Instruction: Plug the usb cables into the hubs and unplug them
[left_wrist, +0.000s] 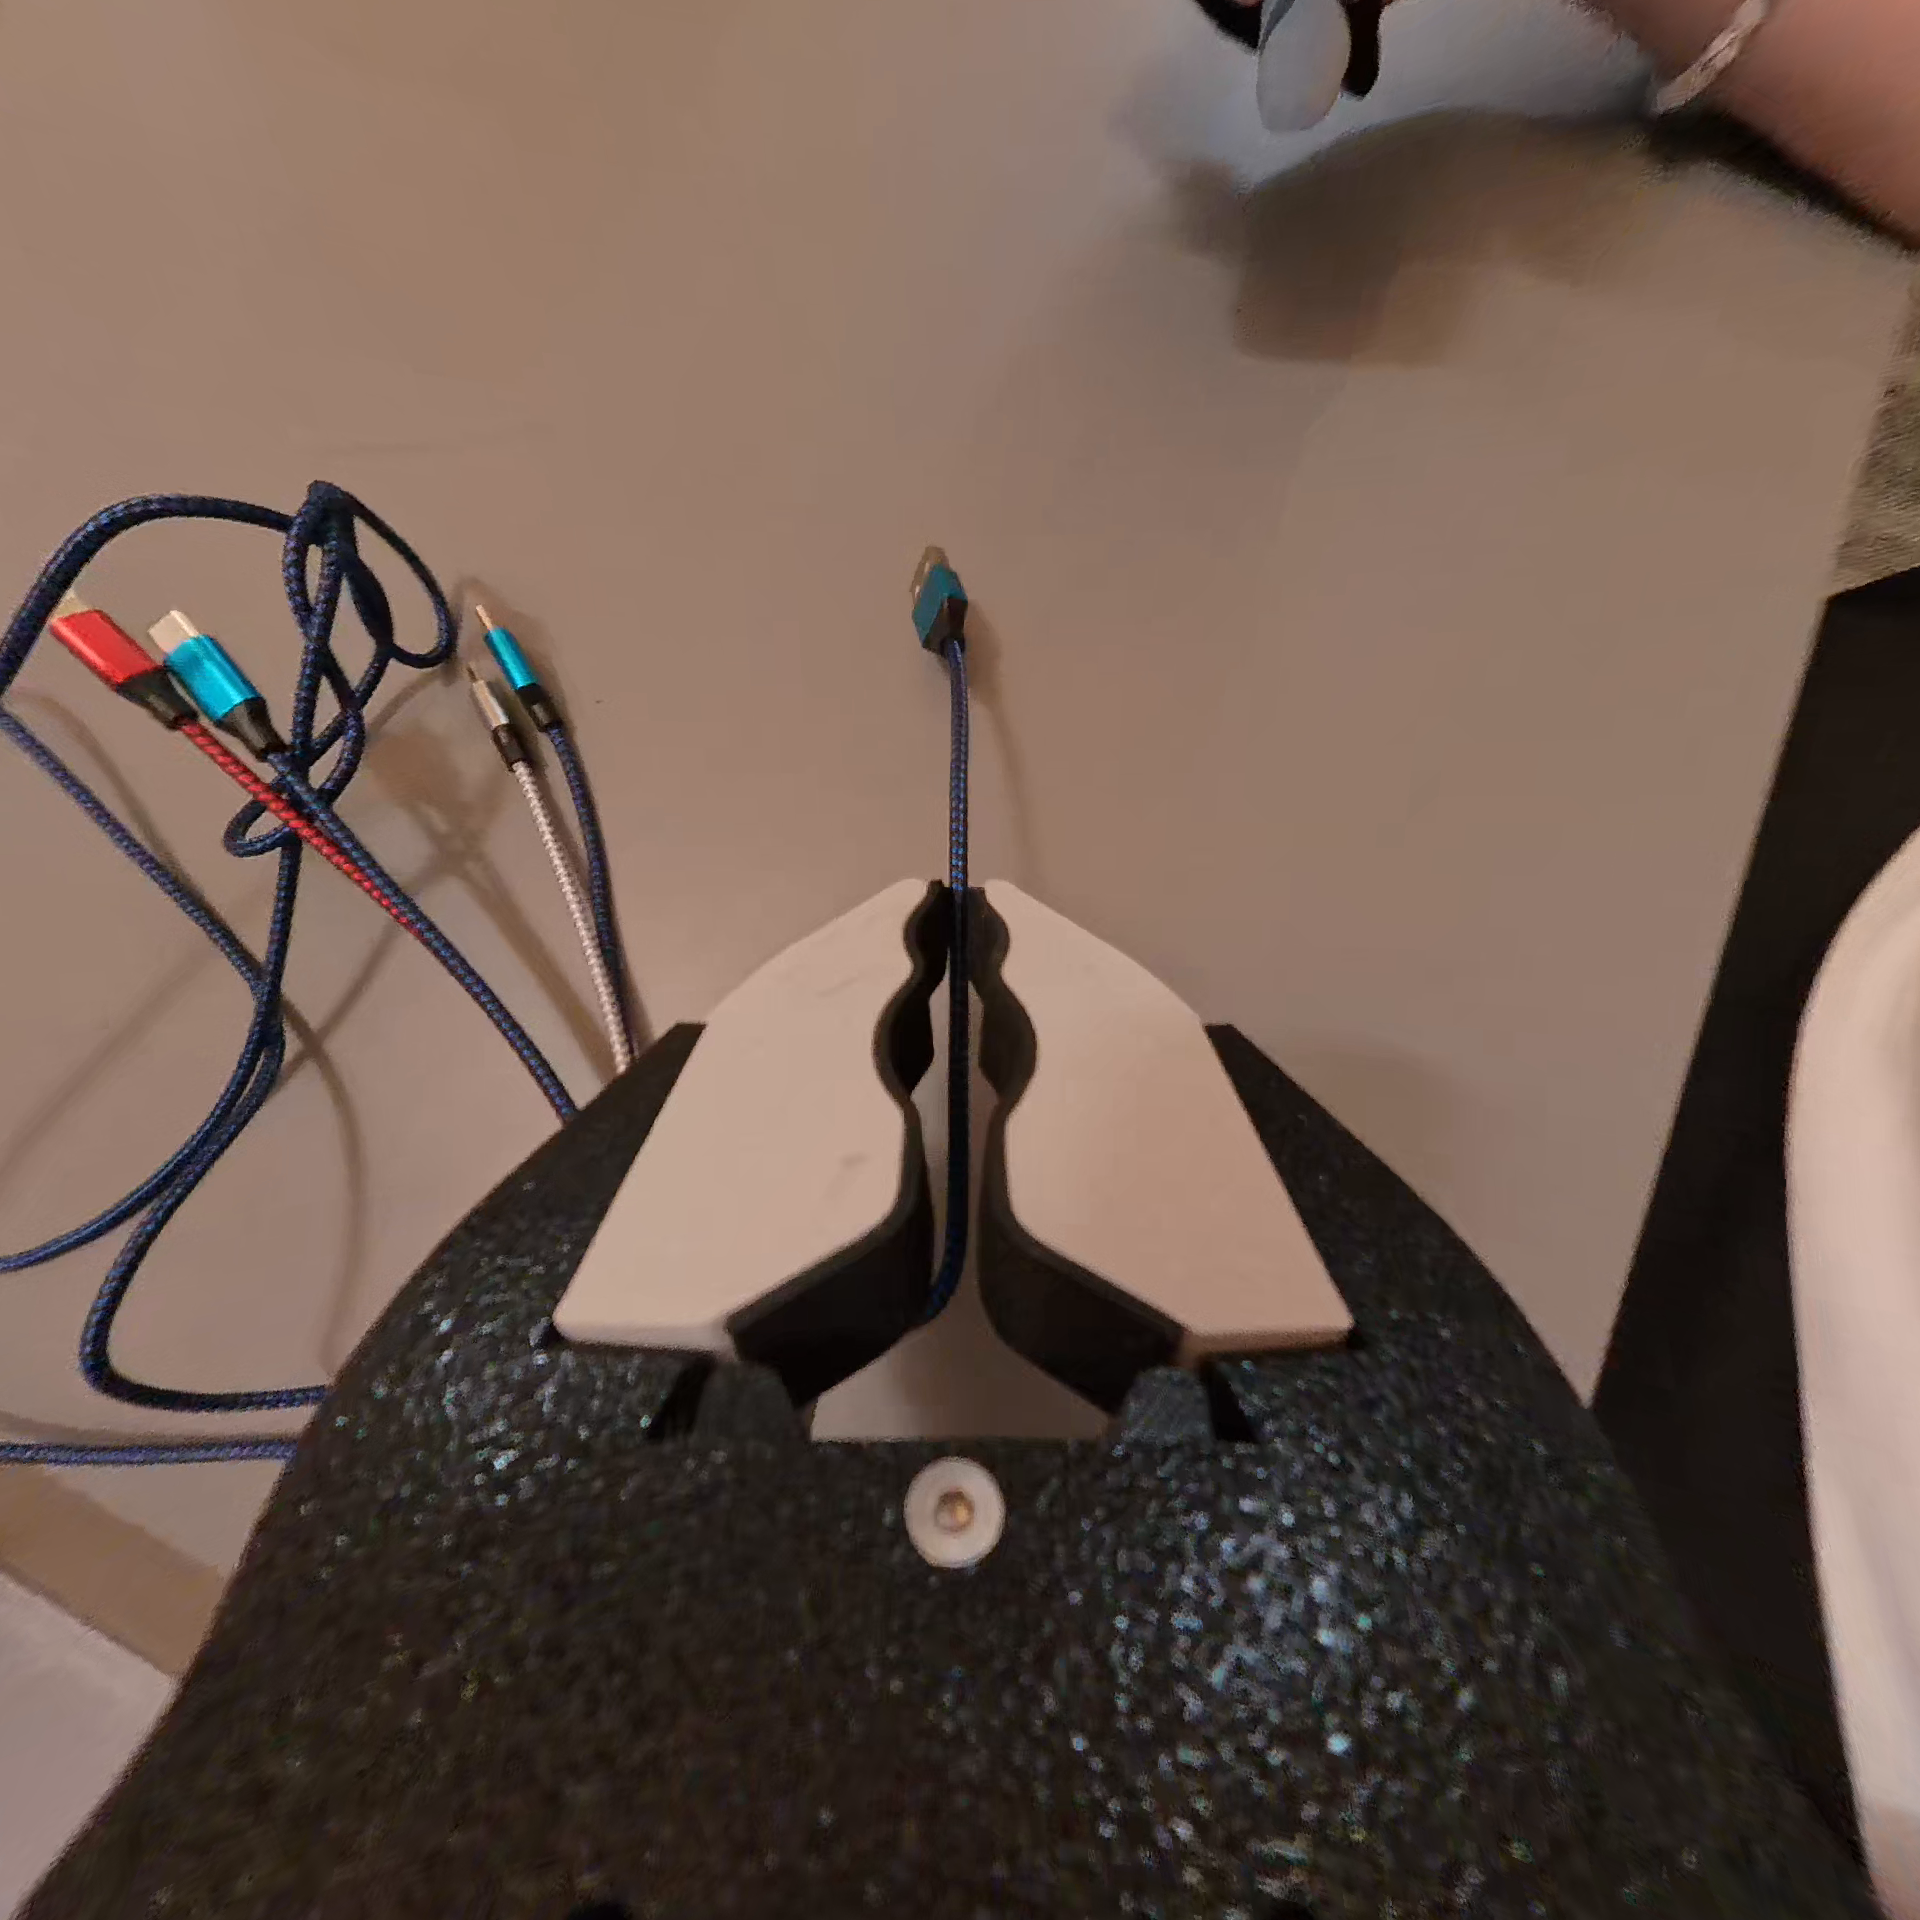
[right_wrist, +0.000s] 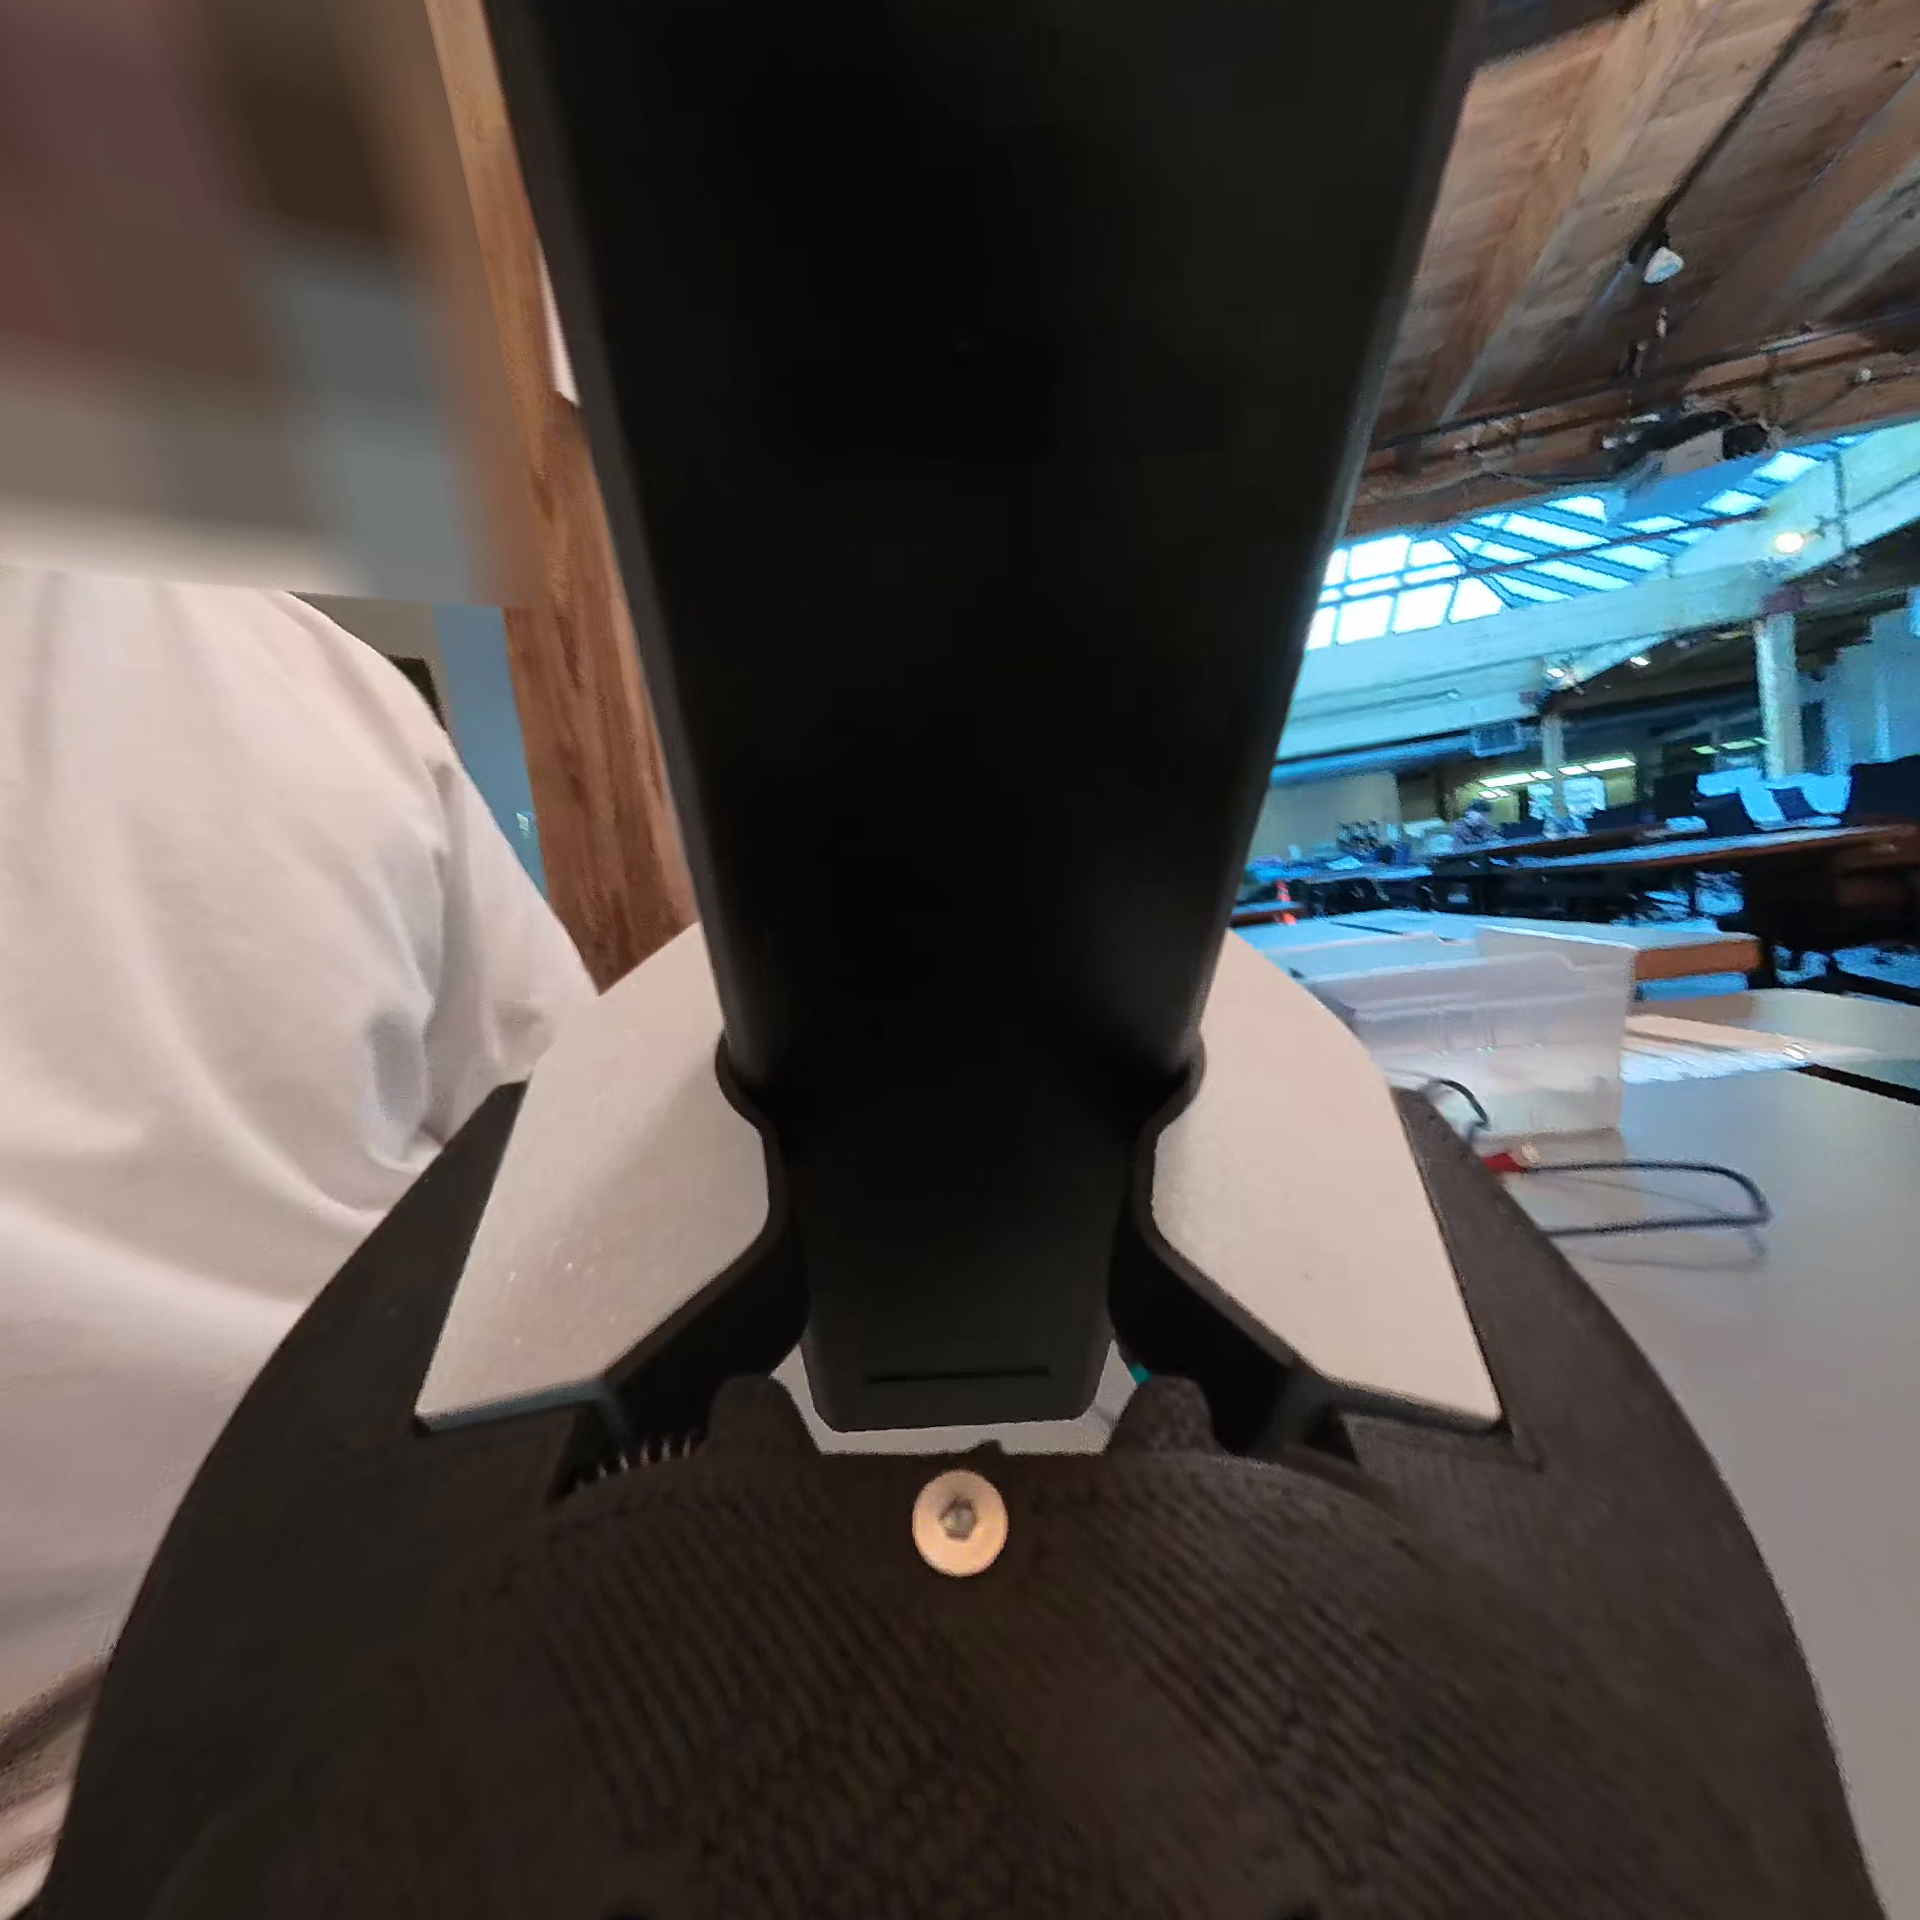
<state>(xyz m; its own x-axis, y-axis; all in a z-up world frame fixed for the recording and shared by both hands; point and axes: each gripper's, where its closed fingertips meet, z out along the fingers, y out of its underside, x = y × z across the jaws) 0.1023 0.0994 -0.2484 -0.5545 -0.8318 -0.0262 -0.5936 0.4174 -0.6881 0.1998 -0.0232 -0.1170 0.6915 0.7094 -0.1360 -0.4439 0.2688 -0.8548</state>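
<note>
Blue braided cable ran forward between the left gripper fingers, pinched there, its teal USB plug raised over the beige table. Loose cables lay left. The right gripper clamped a black hub, lifted near a white-shirted person.

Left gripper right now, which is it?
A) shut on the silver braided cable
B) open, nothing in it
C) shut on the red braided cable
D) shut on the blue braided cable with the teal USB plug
D: the left gripper has its white fingers closed on the blue braided cable, whose teal USB plug sticks out ahead over the beige table.
</note>
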